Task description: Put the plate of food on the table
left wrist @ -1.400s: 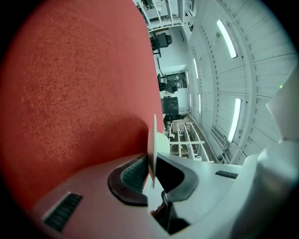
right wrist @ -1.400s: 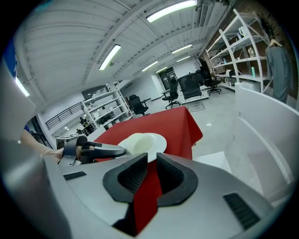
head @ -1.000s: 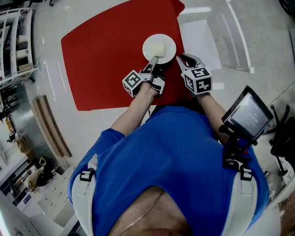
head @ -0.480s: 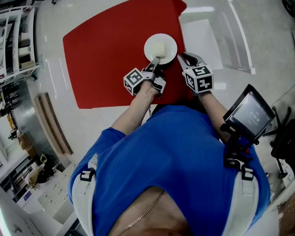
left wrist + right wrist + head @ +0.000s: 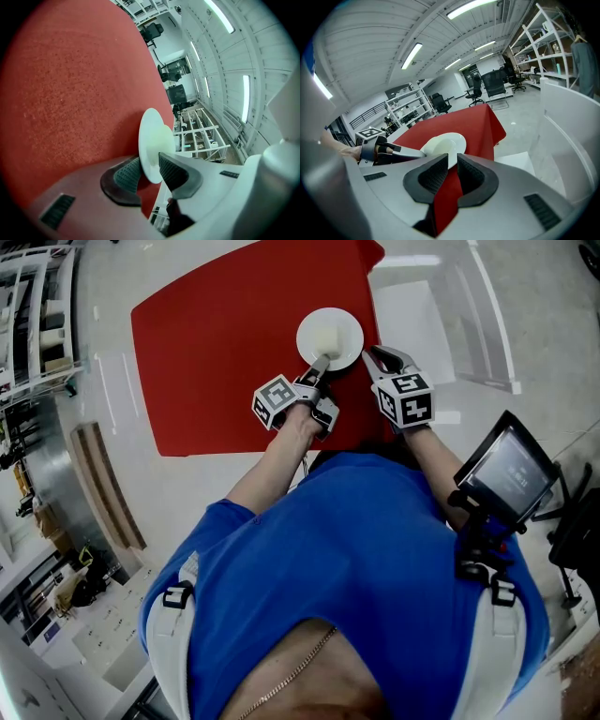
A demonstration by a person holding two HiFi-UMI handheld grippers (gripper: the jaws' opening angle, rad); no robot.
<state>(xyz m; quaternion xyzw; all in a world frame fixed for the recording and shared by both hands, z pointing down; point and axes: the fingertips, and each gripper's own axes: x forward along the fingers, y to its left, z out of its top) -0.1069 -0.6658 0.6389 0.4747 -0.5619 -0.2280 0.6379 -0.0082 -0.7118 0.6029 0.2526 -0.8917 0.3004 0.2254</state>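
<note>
The left tool (image 5: 150,169) is letting go: its jaws are opening, with the near rim of the white plate (image 5: 152,136) between the ribbed pads, one pad close against the rim and the other a little clear of it. The right tool (image 5: 451,169) has its jaws slightly apart and holds nothing; through the gap only red cloth shows, and it hovers just beside the plate's right edge.

The plate (image 5: 351,341) sits flat on the red cloth (image 5: 216,362) that covers the surface, near the cloth's right edge, with a pale piece of food (image 5: 324,337) in its middle. The placing looks done, and the step in hand is the release. The next move probably calls for drawing the left tool (image 5: 319,367) straight back along the rim line, so that neither pad drags or tips the plate.

A white-framed clear structure (image 5: 450,324) stands off the cloth to the right, near the right tool (image 5: 377,358). Nothing lies in the way of the withdrawal.
</note>
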